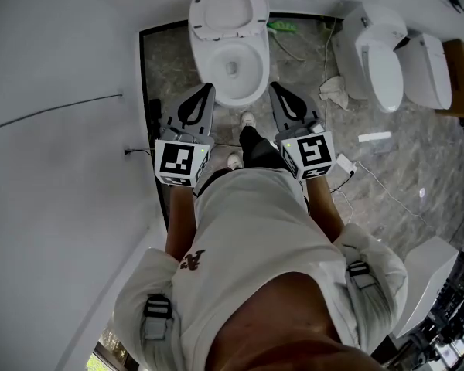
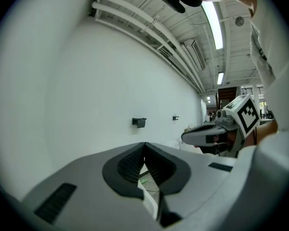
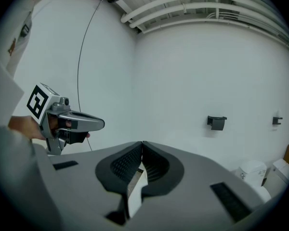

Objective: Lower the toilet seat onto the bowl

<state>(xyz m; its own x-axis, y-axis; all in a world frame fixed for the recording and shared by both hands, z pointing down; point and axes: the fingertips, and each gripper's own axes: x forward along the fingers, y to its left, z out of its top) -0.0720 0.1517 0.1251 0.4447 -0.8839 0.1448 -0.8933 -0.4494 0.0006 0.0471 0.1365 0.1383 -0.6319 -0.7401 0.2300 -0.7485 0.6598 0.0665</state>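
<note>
In the head view a white toilet stands against the far wall, its seat (image 1: 226, 10) raised upright above the open bowl (image 1: 238, 62). Both grippers are held side by side in front of the bowl and point toward it, clear of the toilet. My left gripper (image 1: 209, 87) is near the bowl's left front rim, my right gripper (image 1: 273, 86) near its right front rim. In the left gripper view my left gripper (image 2: 144, 144) has its jaws together with nothing in them. In the right gripper view my right gripper (image 3: 142, 142) is likewise shut and empty.
Two more white toilet units (image 1: 375, 56) (image 1: 429, 72) stand to the right. A white cloth (image 1: 336, 91), a green item (image 1: 284, 27), cables and a power strip (image 1: 345, 163) lie on the grey floor. A white wall runs along the left. Black fixtures (image 3: 216, 122) hang on the far wall.
</note>
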